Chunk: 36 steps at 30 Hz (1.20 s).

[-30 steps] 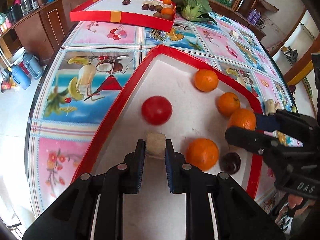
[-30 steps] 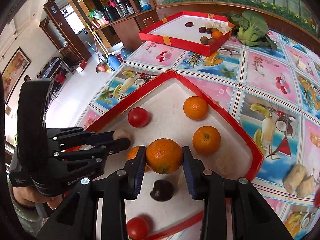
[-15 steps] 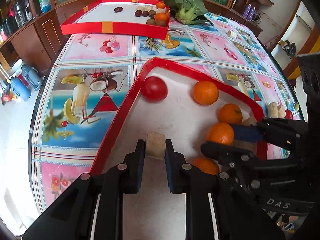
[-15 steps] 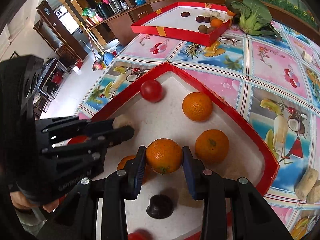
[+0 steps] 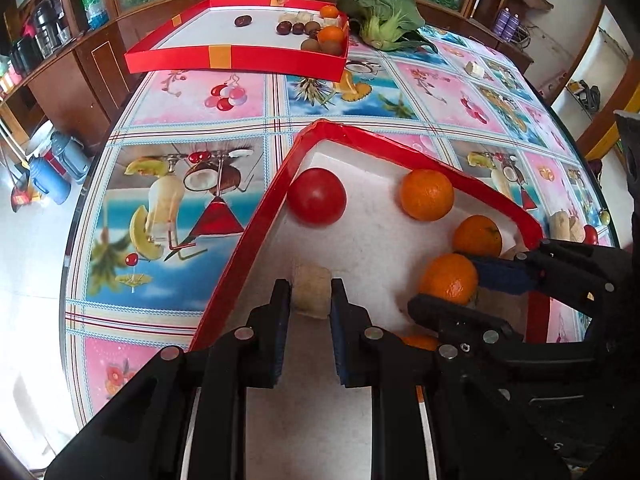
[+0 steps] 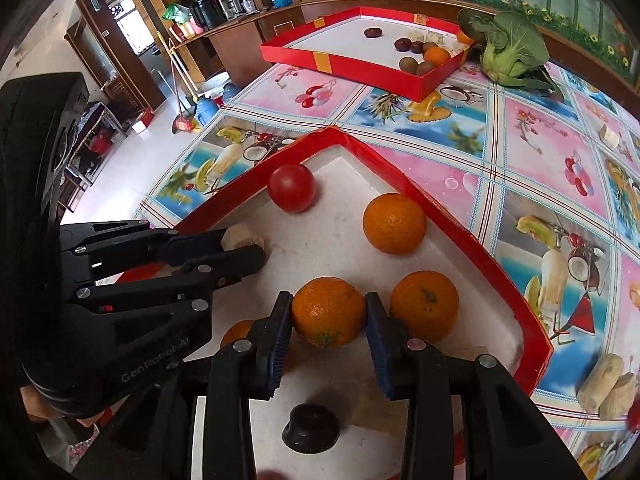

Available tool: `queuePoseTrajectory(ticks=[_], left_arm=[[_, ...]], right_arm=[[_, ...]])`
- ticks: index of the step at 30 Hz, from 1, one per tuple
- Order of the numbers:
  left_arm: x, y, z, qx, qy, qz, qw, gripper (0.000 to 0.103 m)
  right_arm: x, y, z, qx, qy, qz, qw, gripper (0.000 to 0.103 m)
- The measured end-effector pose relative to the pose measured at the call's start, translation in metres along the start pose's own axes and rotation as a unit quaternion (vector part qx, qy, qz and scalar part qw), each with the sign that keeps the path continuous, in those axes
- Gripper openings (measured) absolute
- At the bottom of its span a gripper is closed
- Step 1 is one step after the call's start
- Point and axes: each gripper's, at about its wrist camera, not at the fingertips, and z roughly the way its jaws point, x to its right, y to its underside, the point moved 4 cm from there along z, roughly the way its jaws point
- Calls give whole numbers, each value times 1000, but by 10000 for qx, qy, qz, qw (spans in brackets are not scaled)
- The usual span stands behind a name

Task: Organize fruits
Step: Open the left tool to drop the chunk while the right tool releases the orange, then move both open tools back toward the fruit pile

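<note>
My left gripper [image 5: 311, 294] is shut on a pale beige fruit piece [image 5: 312, 291], held over the near red tray [image 5: 256, 236] by its left wall. My right gripper [image 6: 326, 314] is shut on an orange [image 6: 328, 311] above the same tray [image 6: 460, 232]. In the tray lie a red tomato [image 5: 317, 196], two free oranges [image 6: 394, 223] [image 6: 425, 306], another orange partly hidden under the grippers [image 6: 236, 332] and a dark fruit [image 6: 311, 426]. The right gripper shows in the left wrist view [image 5: 450, 284]. The left gripper shows in the right wrist view [image 6: 240, 242].
A second red tray [image 5: 236, 58] with dark fruits, kiwis and oranges stands at the table's far side. A leafy green vegetable [image 6: 508, 46] lies beside it. Beige pieces [image 6: 604, 384] lie on the patterned tablecloth right of the near tray. The table's left edge drops to the floor.
Both grippers have pulled back and risen a little, each keeping its load. The red tomato has rolled to the tray's far left corner.
</note>
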Motion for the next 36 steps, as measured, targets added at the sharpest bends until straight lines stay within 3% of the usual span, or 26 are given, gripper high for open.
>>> queuePoseTrajectory(ticks=[4, 8, 13, 15, 17, 25, 28, 36], left_arm=[[0, 0, 0, -17, -6, -8, 10000, 17], [2, 0, -3, -2, -40, -15, 10000, 36], [4, 1, -9, 22, -69, -20, 10000, 39], [6, 2, -13, 27, -86, -7, 10000, 44], [8, 3, -19, 67, -133, 10, 9999, 56], [22, 13, -42, 158, -232, 94, 9996, 59], [30, 17, -49, 188, -246, 138, 9994, 66], [53, 27, -64, 230, -169, 311, 9991, 67]], right_arm=[[0, 1, -2, 8, 7, 9, 10000, 38], [0, 3, -11, 60, -6, 7, 10000, 38], [-2, 7, -30, 191, 78, -45, 9998, 40], [-2, 11, -39, 252, 54, -45, 9997, 41], [-2, 15, -49, 317, 45, -14, 9995, 46], [6, 44, -82, 462, 135, 83, 9988, 59], [13, 58, -91, 471, 179, 204, 9985, 60], [39, 94, -112, 522, 290, 527, 9968, 65]])
